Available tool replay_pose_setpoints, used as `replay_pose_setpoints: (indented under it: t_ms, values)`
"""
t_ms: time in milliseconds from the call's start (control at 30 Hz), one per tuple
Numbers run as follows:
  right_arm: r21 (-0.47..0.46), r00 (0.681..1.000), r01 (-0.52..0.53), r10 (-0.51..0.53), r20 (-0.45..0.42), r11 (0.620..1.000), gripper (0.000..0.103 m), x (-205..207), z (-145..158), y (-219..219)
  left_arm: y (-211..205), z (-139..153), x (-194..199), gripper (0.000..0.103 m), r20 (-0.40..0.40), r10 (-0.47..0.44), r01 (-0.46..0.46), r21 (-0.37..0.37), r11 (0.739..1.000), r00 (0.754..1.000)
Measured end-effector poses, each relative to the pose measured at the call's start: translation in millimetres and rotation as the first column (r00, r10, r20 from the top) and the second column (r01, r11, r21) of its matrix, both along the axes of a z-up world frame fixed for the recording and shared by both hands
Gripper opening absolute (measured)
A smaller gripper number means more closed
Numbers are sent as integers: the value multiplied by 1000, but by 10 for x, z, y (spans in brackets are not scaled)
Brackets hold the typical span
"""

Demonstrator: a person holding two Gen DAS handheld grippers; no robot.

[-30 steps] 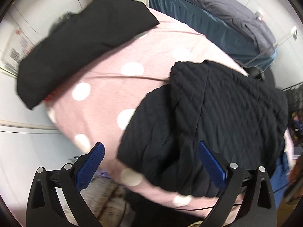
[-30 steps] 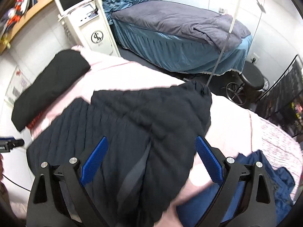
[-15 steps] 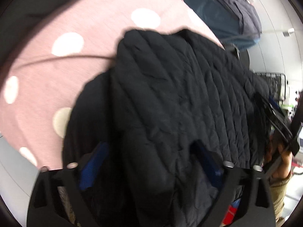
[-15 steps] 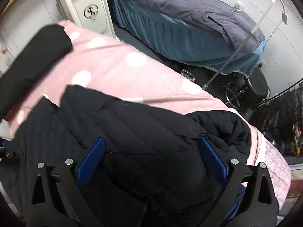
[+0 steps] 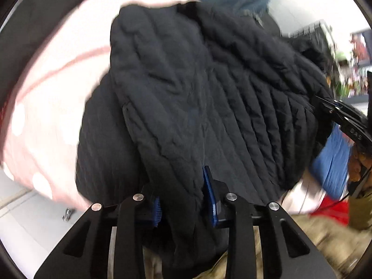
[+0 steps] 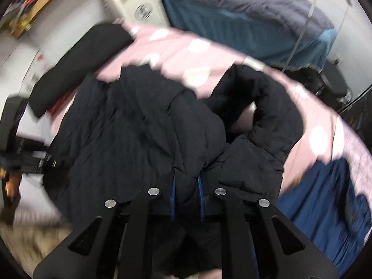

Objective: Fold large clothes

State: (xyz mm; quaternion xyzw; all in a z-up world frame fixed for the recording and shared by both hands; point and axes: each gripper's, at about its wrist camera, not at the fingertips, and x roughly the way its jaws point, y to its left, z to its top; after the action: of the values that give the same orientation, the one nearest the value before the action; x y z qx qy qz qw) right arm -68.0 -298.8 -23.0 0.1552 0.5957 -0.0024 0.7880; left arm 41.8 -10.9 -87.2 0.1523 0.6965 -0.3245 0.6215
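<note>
Presently: both hand-held grippers closing on the black quilted jacket

Left hand-held gripper (image 5: 183,200): jaws closing, a thick fold of the black quilted jacket (image 5: 209,88) pinched between the blue pads. Right hand-held gripper (image 6: 186,197): jaws closing, pads nearly together with a narrower fold of the same jacket between them.

Surface: the jacket lies bunched on a pink cover with white dots (image 6: 176,46), at the near edge. A second black garment (image 6: 76,62) rests at the far left of the cover; a blue garment (image 6: 325,200) lies at the right, just beside the jacket.

Room: a bed with a grey quilt and teal valance (image 6: 244,11) stands beyond a dark floor gap. A white cabinet (image 6: 137,2) carries a round emblem, unreadable through blur.

Edges: bare cover remains beyond the jacket.
</note>
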Motion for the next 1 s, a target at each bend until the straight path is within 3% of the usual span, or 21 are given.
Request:
replay_pose_setpoints:
  t_ms: [100, 167, 267, 367, 433, 500, 633, 733, 800, 867, 933, 1000]
  values:
    - [30, 991, -3, 7, -132, 1000, 15, -477, -339, 195, 125, -292, -433, 30, -70, -11, 17, 80, 997, 997]
    - [-13, 983, -31, 28, -184, 999, 15, -719, -542, 332, 181, -489, -661, 30, -86, -7, 18, 128, 992, 996]
    - [-47, 973, -107, 95, -209, 993, 15, -816, -727, 475, 194, -815, -837, 31, -57, -7, 18, 186, 982, 998]
    - [-62, 980, -79, 66, -189, 995, 26, -761, -682, 470, 172, -837, -850, 34, -42, 20, -12, 189, 982, 999]
    - [-48, 989, -62, 55, -136, 997, 62, -737, -511, 458, 193, -583, -882, 43, 14, 21, -23, 138, 990, 1000]
    - [-55, 997, -58, 55, -52, 997, 71, -717, -212, 467, 248, -318, -882, 57, 73, 38, -44, 79, 996, 997]
    - [-68, 992, -81, 88, 95, 994, 73, -645, 399, 410, 457, 282, -631, 77, 166, 137, -127, -69, 990, 977]
    - [-198, 982, -61, 94, 162, 978, 81, -433, 663, 232, 635, 434, -281, 83, 267, 191, -178, -71, 981, 945]
    - [-285, 988, -36, 77, 136, 958, 81, -296, 560, 142, 712, 459, 2, 83, 301, 210, -205, -47, 978, 930]
    - [-326, 998, -28, 45, 46, 945, 81, -154, 339, -2, 738, 358, 354, 83, 303, 243, -239, -52, 970, 921]
    - [-350, 998, -53, 43, -36, 935, 81, -66, 117, -93, 744, 105, 592, 83, 278, 254, -256, -31, 966, 926]
    - [-437, 990, -130, 89, -113, 890, 81, 1, -90, -34, 747, -78, 760, 83, 254, 233, -240, -5, 971, 939]
